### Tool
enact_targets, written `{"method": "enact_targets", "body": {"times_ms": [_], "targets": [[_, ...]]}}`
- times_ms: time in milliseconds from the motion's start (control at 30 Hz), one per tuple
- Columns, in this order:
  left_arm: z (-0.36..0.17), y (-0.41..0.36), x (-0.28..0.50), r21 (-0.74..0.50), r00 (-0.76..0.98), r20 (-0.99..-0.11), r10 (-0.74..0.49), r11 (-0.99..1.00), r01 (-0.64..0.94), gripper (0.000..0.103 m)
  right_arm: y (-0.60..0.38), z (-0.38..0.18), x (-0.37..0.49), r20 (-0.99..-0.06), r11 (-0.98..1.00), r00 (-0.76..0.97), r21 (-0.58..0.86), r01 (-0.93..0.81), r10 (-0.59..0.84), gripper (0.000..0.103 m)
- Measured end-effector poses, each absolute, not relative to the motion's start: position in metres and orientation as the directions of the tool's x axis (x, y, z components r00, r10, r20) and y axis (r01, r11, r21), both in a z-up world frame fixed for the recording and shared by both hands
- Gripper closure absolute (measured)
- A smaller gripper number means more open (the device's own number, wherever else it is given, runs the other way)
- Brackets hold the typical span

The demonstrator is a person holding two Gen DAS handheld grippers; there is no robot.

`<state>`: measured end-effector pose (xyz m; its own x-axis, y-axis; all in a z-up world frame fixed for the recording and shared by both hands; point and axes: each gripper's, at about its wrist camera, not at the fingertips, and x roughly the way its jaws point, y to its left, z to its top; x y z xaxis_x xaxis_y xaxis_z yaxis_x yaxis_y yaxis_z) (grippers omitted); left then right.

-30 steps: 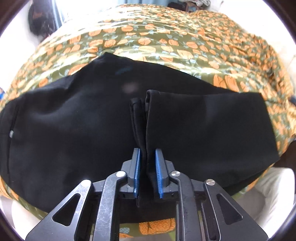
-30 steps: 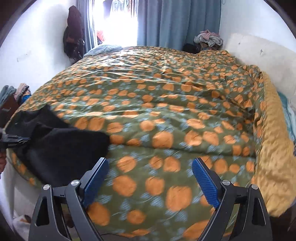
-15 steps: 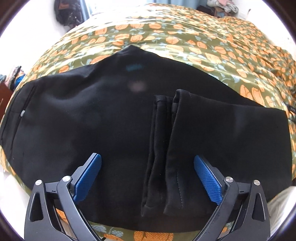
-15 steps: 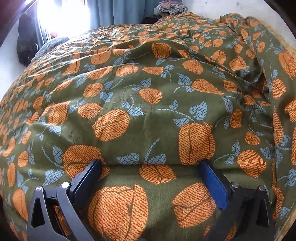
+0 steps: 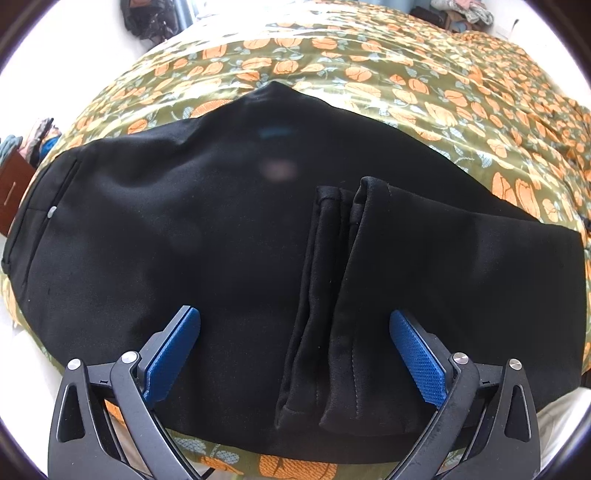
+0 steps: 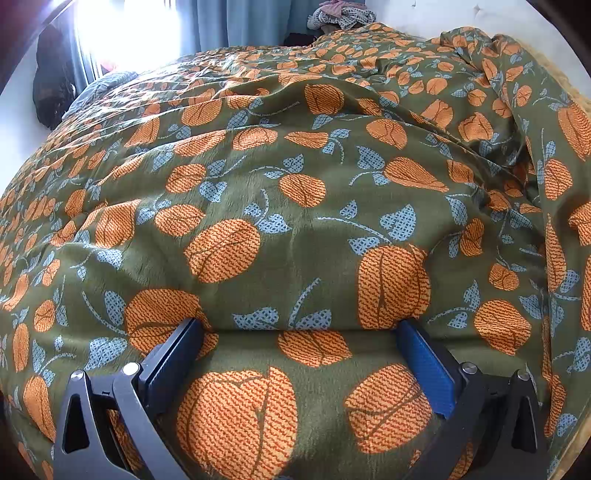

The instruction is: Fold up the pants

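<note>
Black pants [image 5: 184, 240] lie flat on the bed in the left wrist view, waistband at the left. The leg ends [image 5: 332, 314] are folded back over them and lie just right of centre, hems pointing away from me. My left gripper [image 5: 295, 347] is open and empty above the near edge of the pants, its blue pads on either side of the folded leg ends. My right gripper [image 6: 295, 354] is open and pressed down into the bedspread; no pants show in its view.
A green bedspread with orange pumpkins [image 6: 295, 166] covers the whole bed and is rumpled at the right [image 6: 517, 110]. Blue curtains [image 6: 240, 22] and a heap of clothes [image 6: 343, 14] stand at the far end. The near bed edge runs just below the pants [image 5: 295, 469].
My left gripper opened and let go of the leg ends, which now lie on the pants. My right gripper dropped down onto the bedspread, away from the pants.
</note>
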<state>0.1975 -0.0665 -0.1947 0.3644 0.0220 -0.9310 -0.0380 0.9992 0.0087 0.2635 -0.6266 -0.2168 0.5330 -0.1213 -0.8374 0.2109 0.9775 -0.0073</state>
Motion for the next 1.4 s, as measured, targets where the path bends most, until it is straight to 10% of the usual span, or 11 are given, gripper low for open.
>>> {"method": "enact_targets", "body": {"times_ms": [667, 1133, 1400], "targets": [[-0.173, -0.029, 0.199, -0.064, 0.396, -0.916, -0.062, 0.998, 0.008, 0.001, -0.627, -0.217, 0.264, -0.837, 0.977, 0.533, -0.008, 0.211, -0.122, 0.000], [-0.172, 0.241, 0.253, -0.221, 0.436, -0.897, -0.075, 0.930, -0.294, 0.001, -0.627, -0.217, 0.264, -0.837, 0.977, 0.533, -0.008, 0.211, -0.122, 0.000], [-0.202, 0.218, 0.260, -0.415, 0.289, -0.877, -0.385, 0.908, -0.050, 0.010, -0.627, -0.217, 0.264, -0.837, 0.977, 0.533, -0.008, 0.211, -0.122, 0.000]]}}
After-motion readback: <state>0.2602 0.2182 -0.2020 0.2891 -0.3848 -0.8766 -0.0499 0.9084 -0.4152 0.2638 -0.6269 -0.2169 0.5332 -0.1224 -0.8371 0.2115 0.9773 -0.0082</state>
